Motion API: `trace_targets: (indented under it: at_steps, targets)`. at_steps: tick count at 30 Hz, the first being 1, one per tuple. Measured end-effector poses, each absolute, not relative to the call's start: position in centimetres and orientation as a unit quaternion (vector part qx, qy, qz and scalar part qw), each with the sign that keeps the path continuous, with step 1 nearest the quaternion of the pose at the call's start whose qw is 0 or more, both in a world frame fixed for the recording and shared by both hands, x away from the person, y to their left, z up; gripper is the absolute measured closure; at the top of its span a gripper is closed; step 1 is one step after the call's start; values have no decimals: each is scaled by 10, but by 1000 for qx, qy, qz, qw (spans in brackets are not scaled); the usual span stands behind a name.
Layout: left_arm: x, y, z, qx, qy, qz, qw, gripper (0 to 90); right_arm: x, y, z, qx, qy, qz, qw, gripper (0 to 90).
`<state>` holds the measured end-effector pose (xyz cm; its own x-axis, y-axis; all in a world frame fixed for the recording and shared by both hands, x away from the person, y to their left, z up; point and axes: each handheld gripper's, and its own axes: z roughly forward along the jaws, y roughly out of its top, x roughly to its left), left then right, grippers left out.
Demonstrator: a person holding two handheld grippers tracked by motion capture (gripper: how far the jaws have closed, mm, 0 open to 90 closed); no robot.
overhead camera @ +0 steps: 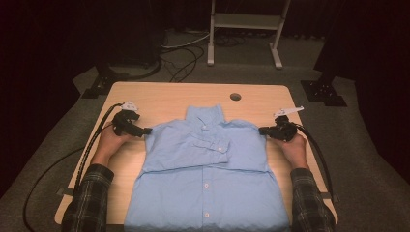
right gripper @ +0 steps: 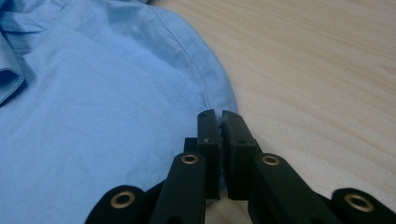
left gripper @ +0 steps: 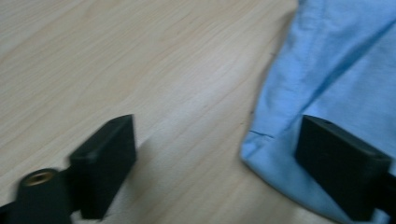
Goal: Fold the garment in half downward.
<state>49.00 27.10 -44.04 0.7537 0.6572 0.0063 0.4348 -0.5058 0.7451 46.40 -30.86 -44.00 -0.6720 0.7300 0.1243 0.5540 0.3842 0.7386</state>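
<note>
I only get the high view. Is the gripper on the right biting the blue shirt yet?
Observer: Yes. The right gripper has its jaws pressed together on the edge of the blue shirt.
Operator: And the other one?
Observer: The left gripper is wide open. One jaw sits over the shirt's corner, the other over bare table.
Operator: Is that corner flat?
Observer: Up close it looks folded over, with a seam along its edge.
</note>
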Motion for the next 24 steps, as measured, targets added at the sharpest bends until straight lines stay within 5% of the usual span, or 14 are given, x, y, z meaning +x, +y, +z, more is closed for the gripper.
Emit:
trace_targets:
  at_steps: [2,6,9,20,24]
  targets:
    - [486,272,-440,856,307,144,390,254,464,-309,-440,390,824,395,111,865]
    - [484,272,-439,857,302,135,395,344,465,-309,-440,391,824,395,108,865]
    - [481,269,-436,864,288,127,392,526,464,-308,-440,392,824,394,110,865]
    - [472,269,-439,859,279,109,416,833,462,-306,-439,399,822,391,115,867]
    - [471,267,-437,859,290,110,408,878,460,-306,-439,403,821,387,116,873]
